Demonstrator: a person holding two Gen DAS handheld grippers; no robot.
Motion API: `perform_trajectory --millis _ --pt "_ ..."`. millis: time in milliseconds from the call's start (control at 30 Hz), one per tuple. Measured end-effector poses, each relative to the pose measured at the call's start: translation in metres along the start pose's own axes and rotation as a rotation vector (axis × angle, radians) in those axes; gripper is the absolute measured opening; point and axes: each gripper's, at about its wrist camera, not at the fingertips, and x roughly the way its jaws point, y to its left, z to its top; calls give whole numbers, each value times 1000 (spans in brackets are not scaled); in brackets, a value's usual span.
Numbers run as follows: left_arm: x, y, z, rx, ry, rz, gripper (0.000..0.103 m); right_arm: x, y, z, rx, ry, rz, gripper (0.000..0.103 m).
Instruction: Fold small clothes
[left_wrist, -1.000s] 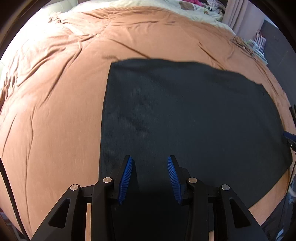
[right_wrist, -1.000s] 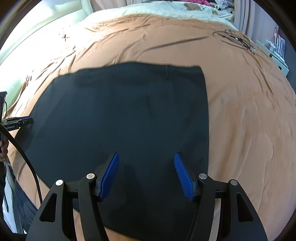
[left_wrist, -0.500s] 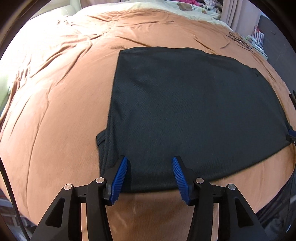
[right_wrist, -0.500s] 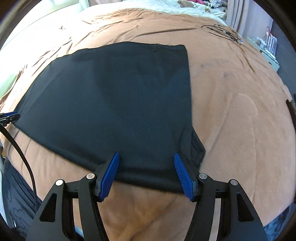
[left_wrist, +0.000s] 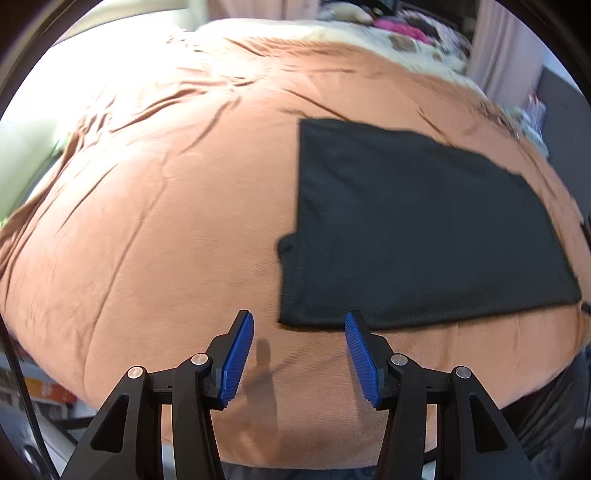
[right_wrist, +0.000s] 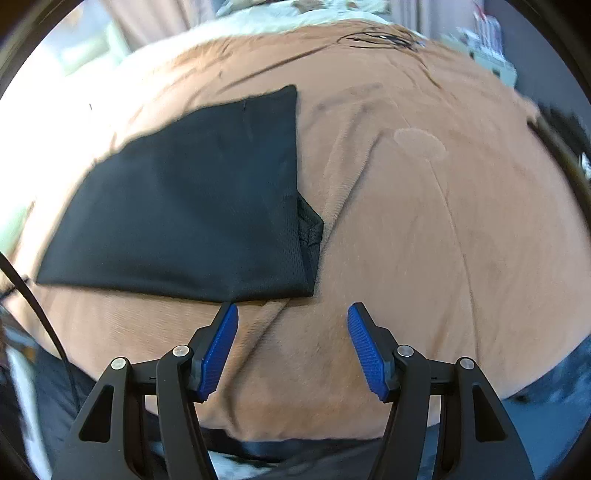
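Garment (left_wrist: 417, 229), black, is seen lying flat and folded on the brown bedspread (left_wrist: 166, 221), a sleeve corner protruding at each near side. Left gripper (left_wrist: 298, 354) and right gripper (right_wrist: 291, 347) are held above bare bedspread near its front edge; both jaws apart, nothing between them. Left jaws have just been opening.

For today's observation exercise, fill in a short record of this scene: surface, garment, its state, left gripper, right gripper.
surface: orange-brown bedspread, wrinkled
garment: black garment, lying flat on the bedspread
state: folded over, a small flap showing at one side edge
left gripper: open, nothing between the jaws, above bare bedspread near the garment's edge
right gripper: open, empty, apart from the garment
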Motion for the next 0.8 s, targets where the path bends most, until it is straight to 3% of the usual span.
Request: perform_trajectory --millis 133,267,800 --pt "-4 15 2 -104 -22 -52 54 -5 -18 -6 110 -28 101 60" --pt "1 24 0 -165 -20 -93 54 -3 -35 -16 194 -32 191 51" --pt "36 38 -4 -353 54 -249 54 35 -73 -14 357 -44 361 50"
